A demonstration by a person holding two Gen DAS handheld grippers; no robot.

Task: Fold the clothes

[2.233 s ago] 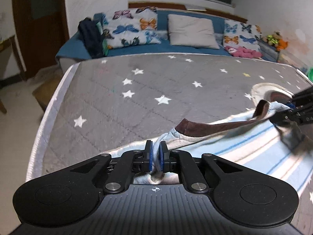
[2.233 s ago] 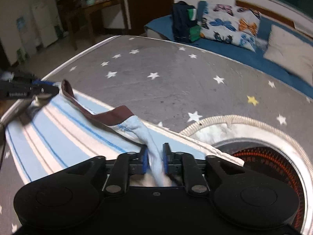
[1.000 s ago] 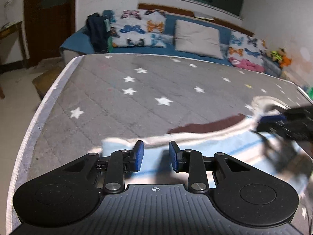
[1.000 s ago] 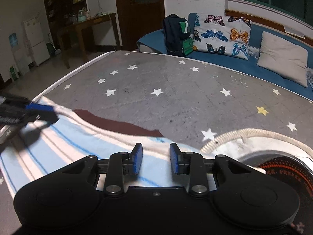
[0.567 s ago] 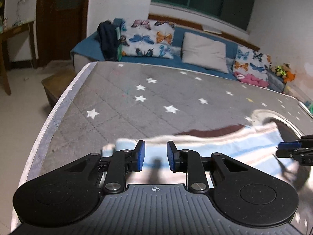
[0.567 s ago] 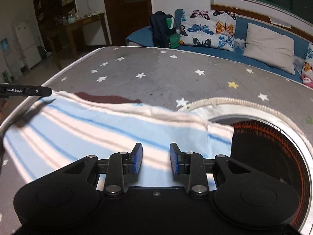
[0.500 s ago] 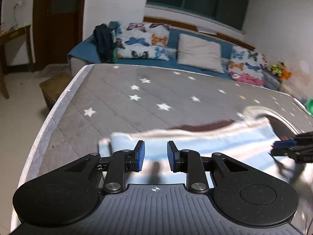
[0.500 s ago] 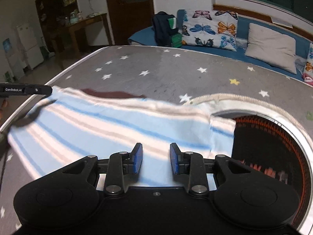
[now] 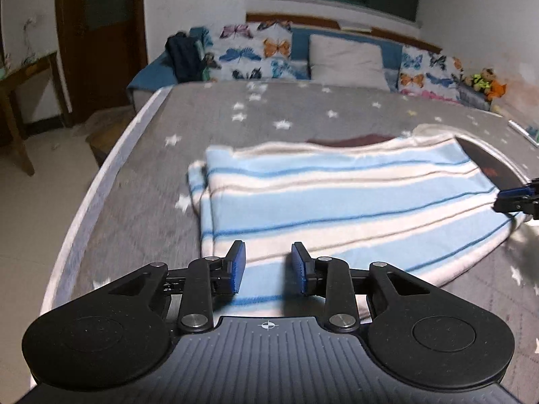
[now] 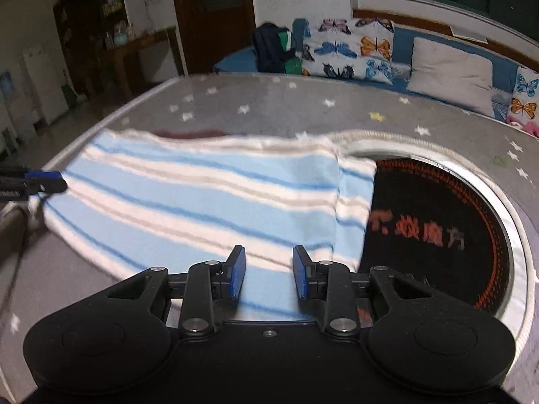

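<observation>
With the left gripper [image 9: 266, 267] opening and the right gripper [image 10: 268, 271] parted (both empty), regripping the striped garment [image 9: 337, 202] risks pinching only the top layer, undoing the fold.

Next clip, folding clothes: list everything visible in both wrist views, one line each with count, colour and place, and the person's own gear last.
Striped garment: one, light blue and white with a brown trim, lying flat on the cover.
Star-print cover: one, grey with white stars, spread over the work surface.
Round heater panel: one, black with orange marks, right of the garment, partly under it.
Butterfly cushions: several, white with coloured butterflies, on the blue sofa behind.
Plain cushion: one, beige, on the sofa.
Backpack: one, dark, at the sofa's left end.
Plush toys: a few, yellow and orange, far right.
Left tongs: one, black with blue pads, opening, nothing between them.
Right tongs: one, same colours, open, empty.
</observation>
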